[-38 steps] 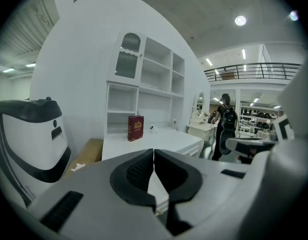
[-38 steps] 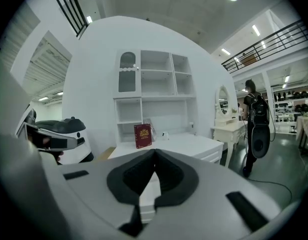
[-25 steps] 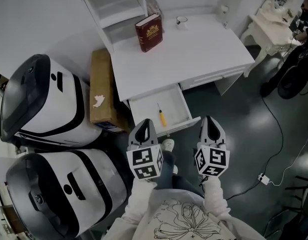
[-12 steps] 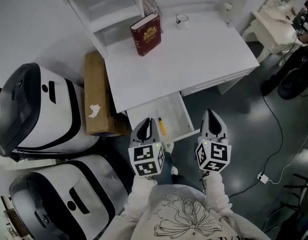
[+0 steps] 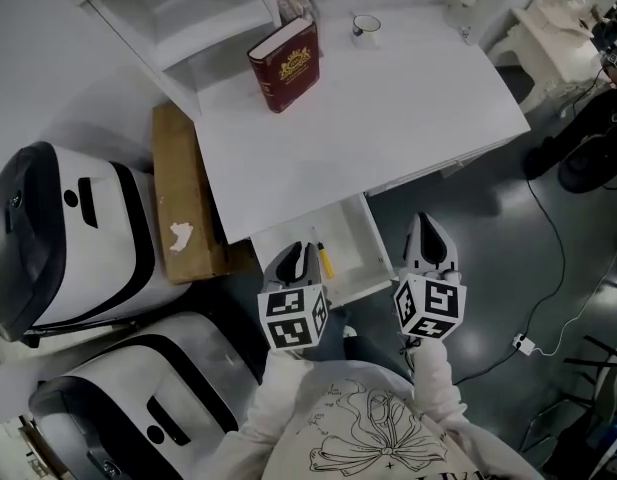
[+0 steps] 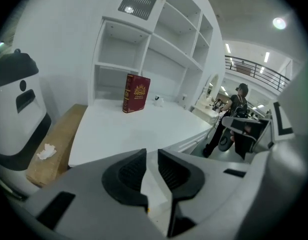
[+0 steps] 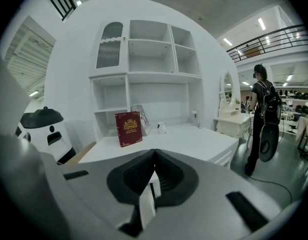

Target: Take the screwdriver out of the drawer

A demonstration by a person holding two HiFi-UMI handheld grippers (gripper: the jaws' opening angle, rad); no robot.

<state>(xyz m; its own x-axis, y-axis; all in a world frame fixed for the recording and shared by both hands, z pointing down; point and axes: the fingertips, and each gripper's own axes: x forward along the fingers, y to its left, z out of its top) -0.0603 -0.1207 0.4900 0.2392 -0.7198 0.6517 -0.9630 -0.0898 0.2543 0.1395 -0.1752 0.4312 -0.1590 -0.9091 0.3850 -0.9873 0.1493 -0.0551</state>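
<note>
Drawer (image 5: pixel 380 253): open, that bit done.
Screwdriver (image 5: pixel 325 259): lies in drawer, not grabbed yet.
L gripper (image 5: pixel 296 256): just beside it, jaws just opening, small gap, empty.
R gripper (image 5: pixel 426 233): jaws together, empty.
To do: 1 grasp + lift out.

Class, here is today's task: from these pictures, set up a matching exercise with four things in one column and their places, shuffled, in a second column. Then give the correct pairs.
Things
1. red book
2. screwdriver
3. cardboard box
4. cup

Places
A. inside the open drawer
B. beside the desk, to its left in the head view
C. standing upright on the desk, near the shelf unit
D. at the back of the desk, to the right of the book in the head view

Pairs: 1-C, 2-A, 3-B, 4-D
</note>
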